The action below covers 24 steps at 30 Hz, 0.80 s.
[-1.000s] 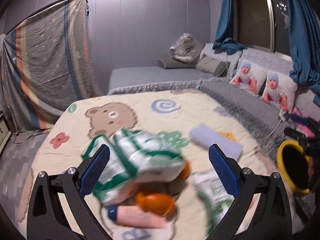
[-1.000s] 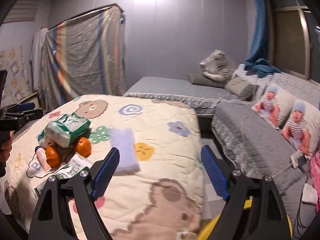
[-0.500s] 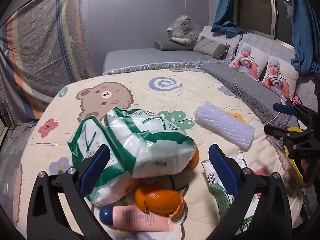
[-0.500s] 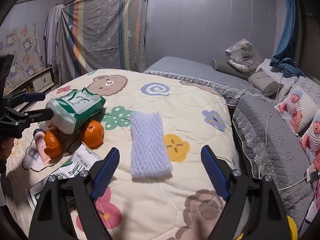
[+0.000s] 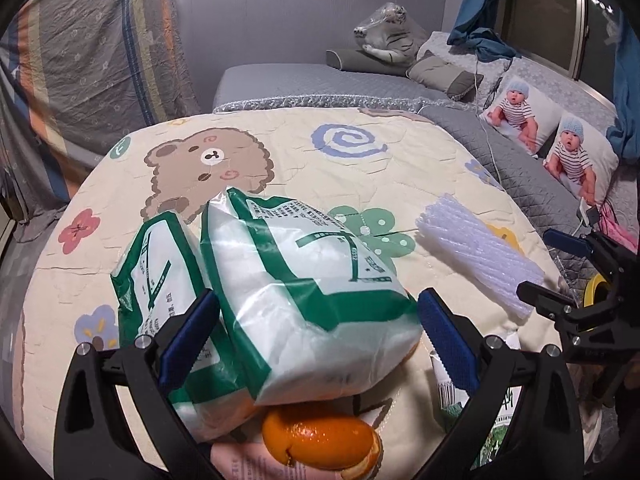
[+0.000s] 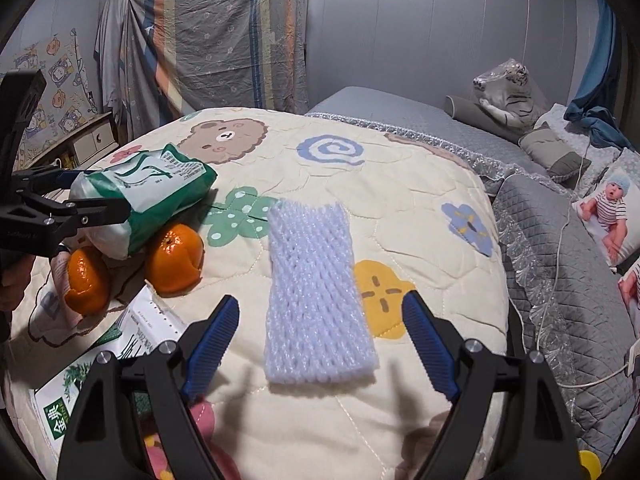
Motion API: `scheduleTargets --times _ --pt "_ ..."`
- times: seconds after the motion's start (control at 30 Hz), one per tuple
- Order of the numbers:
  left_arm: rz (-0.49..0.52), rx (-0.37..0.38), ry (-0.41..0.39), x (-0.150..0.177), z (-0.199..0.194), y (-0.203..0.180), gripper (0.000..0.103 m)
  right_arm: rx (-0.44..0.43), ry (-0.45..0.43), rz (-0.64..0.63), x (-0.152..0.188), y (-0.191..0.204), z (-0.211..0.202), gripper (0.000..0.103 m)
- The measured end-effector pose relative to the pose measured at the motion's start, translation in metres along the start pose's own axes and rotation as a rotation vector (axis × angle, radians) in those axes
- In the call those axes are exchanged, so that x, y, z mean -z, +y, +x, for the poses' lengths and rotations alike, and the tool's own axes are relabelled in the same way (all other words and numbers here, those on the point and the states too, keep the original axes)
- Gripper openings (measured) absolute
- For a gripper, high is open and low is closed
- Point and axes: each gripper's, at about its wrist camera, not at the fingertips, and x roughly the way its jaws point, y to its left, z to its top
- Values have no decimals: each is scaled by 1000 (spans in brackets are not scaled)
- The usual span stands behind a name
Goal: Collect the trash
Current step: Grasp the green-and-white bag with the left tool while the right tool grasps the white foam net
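Note:
A green-and-white plastic bag [image 5: 304, 280] lies on the cartoon quilt [image 5: 360, 168], over an orange peel [image 5: 320, 436] and a pink tube [image 5: 240, 456]. My left gripper [image 5: 318, 300] is open, its blue fingers on either side of the bag's near end, with no pad seen pressing on it. In the right wrist view the left gripper [image 6: 100, 194] reaches that bag [image 6: 148, 196] from the left. A white foam net sleeve [image 6: 316, 300] lies flat, and my right gripper [image 6: 320, 304] hangs open just above its near half.
Two orange pieces [image 6: 174, 258] [image 6: 86, 280] and a flat green-printed wrapper [image 6: 132, 340] lie left of the sleeve. A yellow bin [image 5: 596, 284] stands beyond the quilt's right edge. Grey mattresses with pillows [image 6: 560, 240] and a white cable [image 6: 560, 248] flank the right side.
Both grippers have come forward and down toward the quilt. The bag now fills the space between the left fingers, and the foam sleeve sits between the right fingers. Neither gripper's opening changed.

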Motion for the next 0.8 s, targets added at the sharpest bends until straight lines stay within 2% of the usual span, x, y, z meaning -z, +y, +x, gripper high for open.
scheduleTargets --times 0.5,0.57,0.67,0.73,0.8 --pt "-22 -30 94 -20 38 10 94 -1 105 0 -15 4 45 80" --pt "-18 -38 111 -21 42 10 87 0 125 5 -15 4 51 79" --pt "-16 -50 125 -23 47 11 73 -5 145 -4 -16 6 57 65" --pt "-7 -59 126 -24 49 12 59 -5 157 -8 -17 8 60 54" --pt "2 -64 120 -26 47 14 52 -2 157 0 -18 8 61 46"
